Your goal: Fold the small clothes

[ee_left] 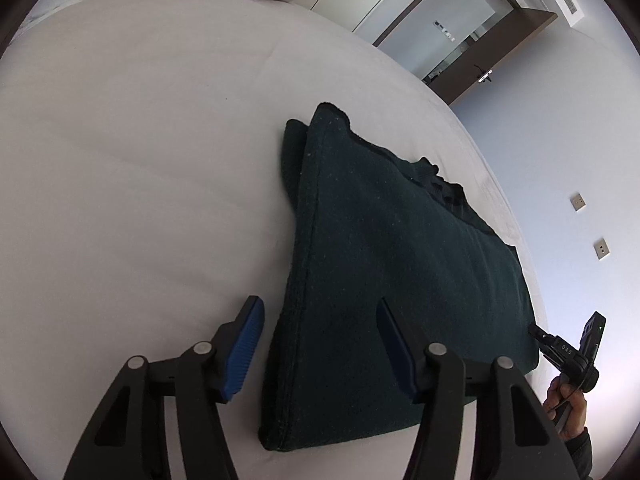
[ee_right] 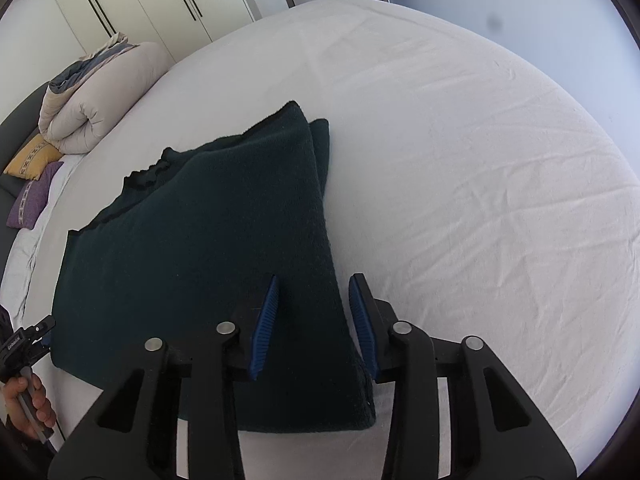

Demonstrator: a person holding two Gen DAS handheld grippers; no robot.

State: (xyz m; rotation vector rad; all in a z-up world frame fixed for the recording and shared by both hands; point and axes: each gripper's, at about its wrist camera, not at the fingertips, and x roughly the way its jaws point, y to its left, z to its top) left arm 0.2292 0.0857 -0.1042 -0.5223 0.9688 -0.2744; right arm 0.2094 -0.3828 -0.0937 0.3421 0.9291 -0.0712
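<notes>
Lying folded on the pale bed sheet [ee_left: 120, 160], centre frame in both views: one dark green garment [ee_left: 392, 280]. Left gripper [ee_left: 320, 344], lower centre of left wrist view: jaws parted wide, straddling the garment's left fold edge, pads clear of the cloth. Right gripper [ee_right: 314, 320], lower centre of right wrist view: jaws partly open, straddling the right fold edge, nothing clamped. Rolled duvet [ee_right: 96, 96], upper left.

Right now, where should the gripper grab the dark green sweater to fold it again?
Probably the near corners of the dark green sweater, coming down from above. It lies flat on the bed, and its thick doubled edges already sit between each gripper's open fingers, left gripper and right gripper.
</notes>
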